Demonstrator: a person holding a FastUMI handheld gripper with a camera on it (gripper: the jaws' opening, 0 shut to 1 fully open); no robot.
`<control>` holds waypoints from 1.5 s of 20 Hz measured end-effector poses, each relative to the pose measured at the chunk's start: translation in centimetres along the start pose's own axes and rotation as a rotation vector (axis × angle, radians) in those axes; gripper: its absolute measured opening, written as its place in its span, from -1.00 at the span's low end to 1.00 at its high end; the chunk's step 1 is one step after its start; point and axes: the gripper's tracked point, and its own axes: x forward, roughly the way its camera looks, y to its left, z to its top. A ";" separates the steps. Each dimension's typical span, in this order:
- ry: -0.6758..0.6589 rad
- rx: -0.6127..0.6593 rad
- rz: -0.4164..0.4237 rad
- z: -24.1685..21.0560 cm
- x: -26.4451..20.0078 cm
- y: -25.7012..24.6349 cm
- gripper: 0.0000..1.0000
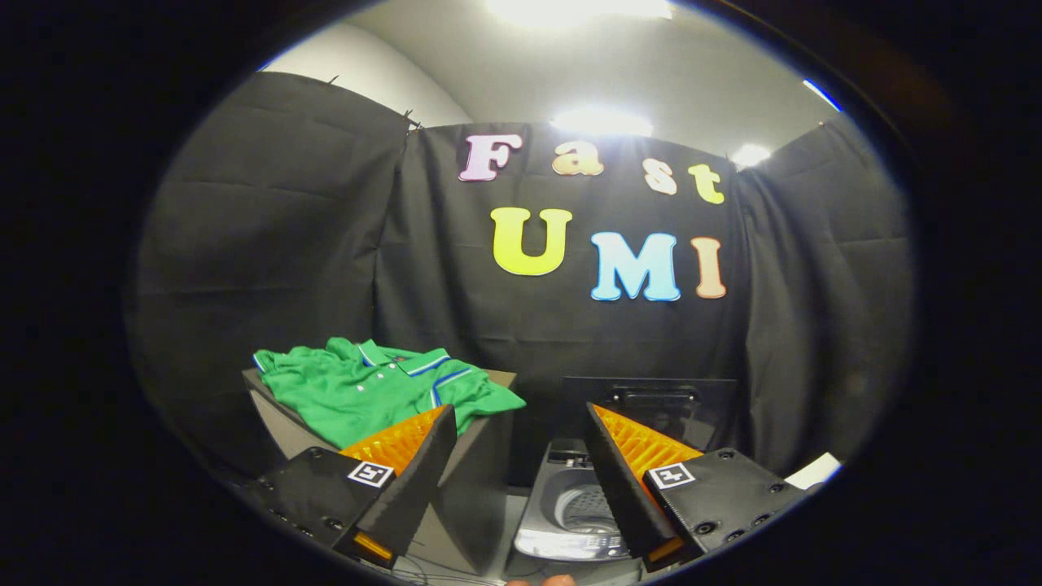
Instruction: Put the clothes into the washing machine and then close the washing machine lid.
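Progress: nothing done yet, by my read. Clothes not in the machine; lid not closed.
Clothes: green polo shirt (383, 389) lay spread on top of a grey box (476, 480), beyond the left finger, hem hanging over the box's front edge.
Washing machine (570, 509): sat low betw. and just ahead of the fingers, right beside the box. Drum looked empty as far as visible.
Lid (651, 407): stood upright behind the opening, open.
Gripper (521, 427): jaws spread wide, released, grasping nothing; well apart from the shirt.
Left to do: grab shirt, drop it in the drum, swing lid down.
In the way: box wall stood betw. shirt and drum, so shirt needs lifting clear of it; raised lid crowded the back of the opening.
Counter: small white item (814, 470) lay beyond the right finger; can't tell what.
Other: fingertips of a person's hand (541, 580) showed just under the jaws.
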 end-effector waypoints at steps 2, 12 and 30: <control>0.057 0.049 0.019 1.2 1.8 1.4 0.96; 0.224 -0.051 0.135 2.7 10.3 11.3 0.92; 0.491 -0.150 0.212 -4.5 16.4 20.9 0.96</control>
